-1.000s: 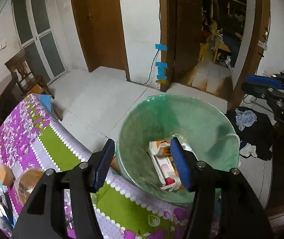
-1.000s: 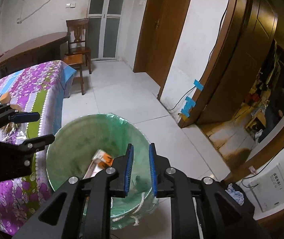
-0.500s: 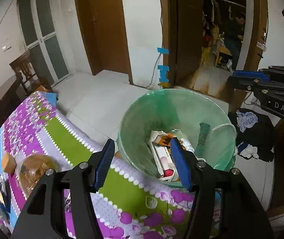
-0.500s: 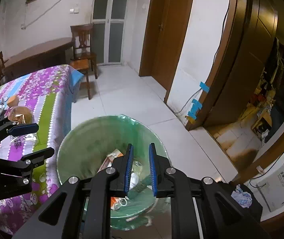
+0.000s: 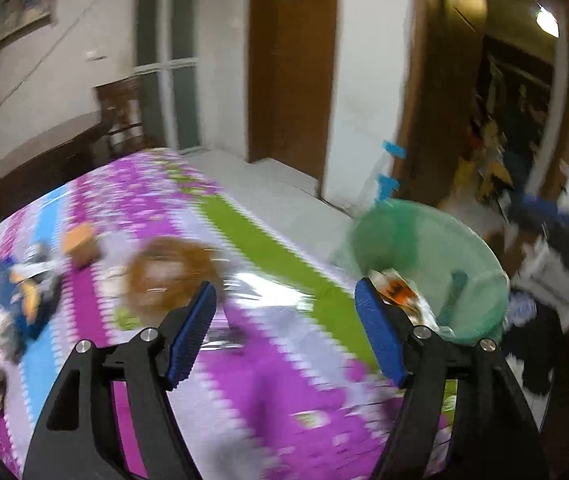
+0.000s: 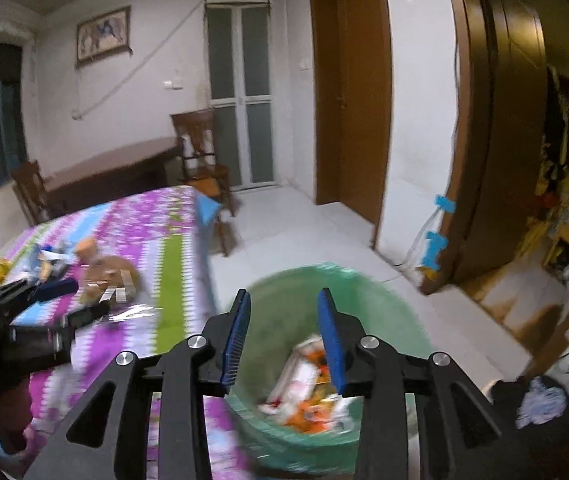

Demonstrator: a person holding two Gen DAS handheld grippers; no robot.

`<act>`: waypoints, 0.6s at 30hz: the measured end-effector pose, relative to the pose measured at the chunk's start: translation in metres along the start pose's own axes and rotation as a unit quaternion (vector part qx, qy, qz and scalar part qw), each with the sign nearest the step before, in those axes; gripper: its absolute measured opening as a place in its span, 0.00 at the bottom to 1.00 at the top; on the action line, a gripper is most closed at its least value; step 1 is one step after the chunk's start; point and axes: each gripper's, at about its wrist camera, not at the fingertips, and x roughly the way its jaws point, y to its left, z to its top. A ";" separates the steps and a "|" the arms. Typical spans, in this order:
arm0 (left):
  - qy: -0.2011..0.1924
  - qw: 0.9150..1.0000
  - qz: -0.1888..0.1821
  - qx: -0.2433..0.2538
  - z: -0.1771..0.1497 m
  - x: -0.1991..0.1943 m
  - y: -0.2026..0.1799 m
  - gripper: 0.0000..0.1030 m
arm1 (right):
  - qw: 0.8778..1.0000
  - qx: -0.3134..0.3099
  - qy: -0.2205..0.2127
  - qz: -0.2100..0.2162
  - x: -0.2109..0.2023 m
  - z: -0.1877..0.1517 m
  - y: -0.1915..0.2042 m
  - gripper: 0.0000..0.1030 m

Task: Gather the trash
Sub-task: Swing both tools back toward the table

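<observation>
Left wrist view showed the left gripper (image 5: 284, 326) swung from the green bin (image 5: 436, 264) toward table litter (image 5: 168, 272), jaws widening, empty; the right gripper (image 6: 284, 332) had parted narrowly, empty, above the bin.

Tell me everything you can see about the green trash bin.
The bin is a round, open-topped tub lined with a thin, translucent green plastic bag that drapes over its rim. It stands upright on the pale tiled floor, right beside the corner of the table with the flowered cloth; whether they touch I cannot tell. Inside lies a pile of trash: white and orange cartons and wrappers, blurred. Nothing grips it; the right gripper hangs open above it, empty.
</observation>
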 end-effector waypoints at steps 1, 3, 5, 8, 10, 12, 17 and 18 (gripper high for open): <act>-0.007 1.000 0.014 -0.011 0.005 -0.006 0.016 0.71 | 1.000 0.008 -0.001 0.015 -0.005 -0.006 0.007 0.38; -0.011 0.997 0.064 -0.040 0.024 -0.015 0.061 0.82 | 0.999 0.018 0.000 0.038 -0.015 -0.018 0.017 0.43; 0.012 0.989 0.126 -0.078 0.048 -0.010 0.122 0.95 | 0.999 0.018 0.003 0.050 -0.027 -0.033 0.027 0.48; 0.063 0.969 0.191 -0.145 0.076 0.017 0.225 0.95 | 0.998 0.020 0.017 0.052 -0.040 -0.056 0.035 0.54; 0.099 0.945 0.241 -0.196 0.083 0.041 0.290 0.94 | 0.997 0.028 0.038 0.058 -0.041 -0.068 0.036 0.55; 0.126 0.935 0.238 -0.229 0.078 0.057 0.327 0.94 | 0.997 0.029 0.052 0.054 -0.041 -0.078 0.038 0.55; 0.216 0.925 0.207 -0.233 0.042 0.101 0.340 0.94 | 0.996 0.026 0.062 0.052 -0.037 -0.085 0.045 0.57; 0.226 0.930 0.194 -0.214 0.037 0.103 0.329 0.94 | 0.996 0.025 0.062 0.054 -0.036 -0.085 0.048 0.57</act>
